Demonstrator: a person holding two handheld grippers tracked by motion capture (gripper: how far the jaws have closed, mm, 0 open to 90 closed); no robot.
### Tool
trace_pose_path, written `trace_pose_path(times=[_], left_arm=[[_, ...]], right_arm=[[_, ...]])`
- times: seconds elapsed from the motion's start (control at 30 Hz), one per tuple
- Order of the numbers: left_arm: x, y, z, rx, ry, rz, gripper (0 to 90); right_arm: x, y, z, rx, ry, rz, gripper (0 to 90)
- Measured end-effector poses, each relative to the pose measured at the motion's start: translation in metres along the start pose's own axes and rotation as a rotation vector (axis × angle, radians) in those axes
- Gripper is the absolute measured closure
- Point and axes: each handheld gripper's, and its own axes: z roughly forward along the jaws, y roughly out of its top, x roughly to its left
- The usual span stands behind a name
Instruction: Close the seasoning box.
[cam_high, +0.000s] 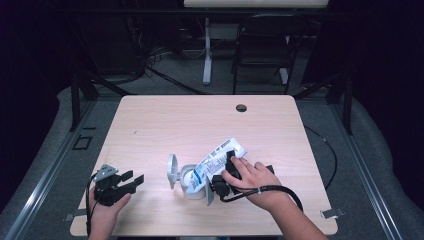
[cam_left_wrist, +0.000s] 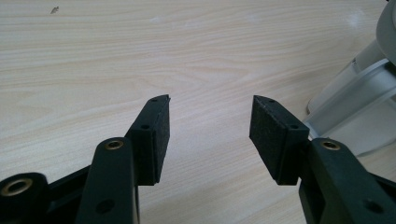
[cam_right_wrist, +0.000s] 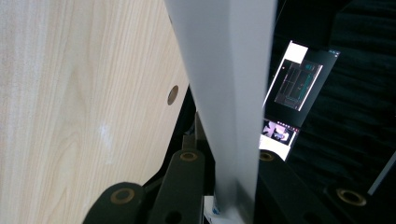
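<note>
Near the table's (cam_high: 150, 120) front edge, the right gripper (cam_high: 226, 172) is clamped on a white pouch (cam_high: 219, 157), tilted over a white container (cam_high: 190, 182); the left gripper (cam_high: 131, 182) rests released by the front-left corner.

Two grippers — left gripper (cam_high: 134, 180) with jaws apart over bare wood, right gripper (cam_high: 231, 159) clamped on the one white pouch (cam_high: 218, 160). One clear container (cam_high: 192, 182) with an open lid. One table (cam_high: 165, 120), one cable hole (cam_high: 241, 108) — one chair (cam_high: 265, 40) beyond.
</note>
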Motion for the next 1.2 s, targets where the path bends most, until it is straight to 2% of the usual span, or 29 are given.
trace_pose_path(times=[0.2,0.53,0.6,0.77,0.9,0.97,1.1,1.2], left_arm=[[0.0001,0.0,-0.0002,-0.001,0.0,0.0,48.5],[-0.0001,-0.0001,0.0,0.002,0.0,0.002,48.5],[-0.0006,-0.0007,0.0009,-0.011,0.003,-0.001,48.5],[-0.0002,-0.0002,0.0,0.002,-0.001,0.001,48.5],[-0.0007,-0.0007,0.0009,-0.007,0.004,-0.001,48.5],[-0.0002,-0.0004,0.0002,0.005,-0.002,0.001,48.5],[-0.0002,-0.0012,0.0014,-0.007,0.003,-0.003,48.5],[-0.0001,-0.0012,0.0013,-0.007,0.003,-0.002,48.5]], right_arm=[[-0.0011,0.0001,-0.0005,-0.002,0.003,0.016,87.5],[-0.0026,-0.0011,-0.0013,-0.007,-0.002,0.016,87.7],[-0.0032,-0.0014,-0.002,-0.003,-0.006,0.012,87.7],[-0.0036,-0.0024,-0.0032,-0.003,-0.006,0.019,87.6],[-0.0042,-0.0029,-0.0043,-0.012,0.005,0.031,87.7],[-0.0037,-0.0032,-0.0039,-0.03,0.019,0.06,87.7],[-0.0037,-0.0017,-0.005,-0.016,0.034,0.055,87.8],[-0.0025,-0.0011,-0.0046,-0.024,0.048,0.069,88.0]])
